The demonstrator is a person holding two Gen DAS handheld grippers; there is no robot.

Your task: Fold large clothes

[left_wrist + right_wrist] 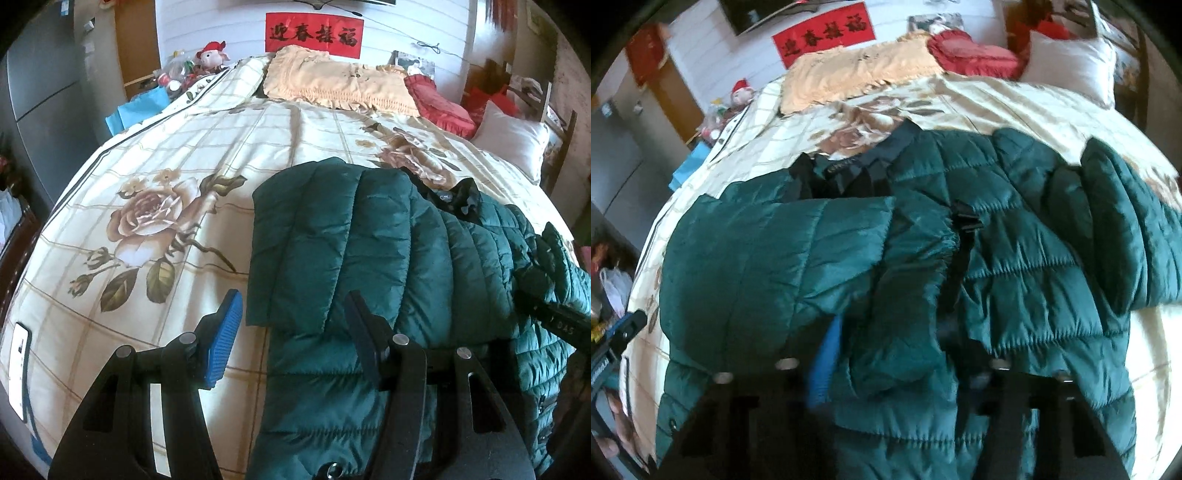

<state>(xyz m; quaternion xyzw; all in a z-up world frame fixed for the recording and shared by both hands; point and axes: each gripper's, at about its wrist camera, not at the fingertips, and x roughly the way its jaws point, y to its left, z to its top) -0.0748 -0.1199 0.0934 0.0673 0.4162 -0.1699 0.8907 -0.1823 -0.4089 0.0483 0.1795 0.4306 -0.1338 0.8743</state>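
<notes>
A dark green quilted jacket (369, 240) lies spread on the floral bedspread (147, 155), one side folded over its front. My left gripper (293, 306) hovers open at the jacket's left edge, its blue pad (225, 339) over the bedspread and the other finger over the fabric. In the right wrist view the jacket (1034, 258) fills the middle, black collar (842, 173) at the far end. My right gripper (894, 325), blurred, is shut on a bunched fold of the sleeve (905, 277). Its dark body (557, 317) shows at the left view's right edge.
Beige pillows (332, 81), a red cushion (439, 103) and a white pillow (513, 140) sit at the bed's head. A white flat device (20, 369) lies near the bed's left edge. A grey cabinet (44, 85) and clutter stand to the left.
</notes>
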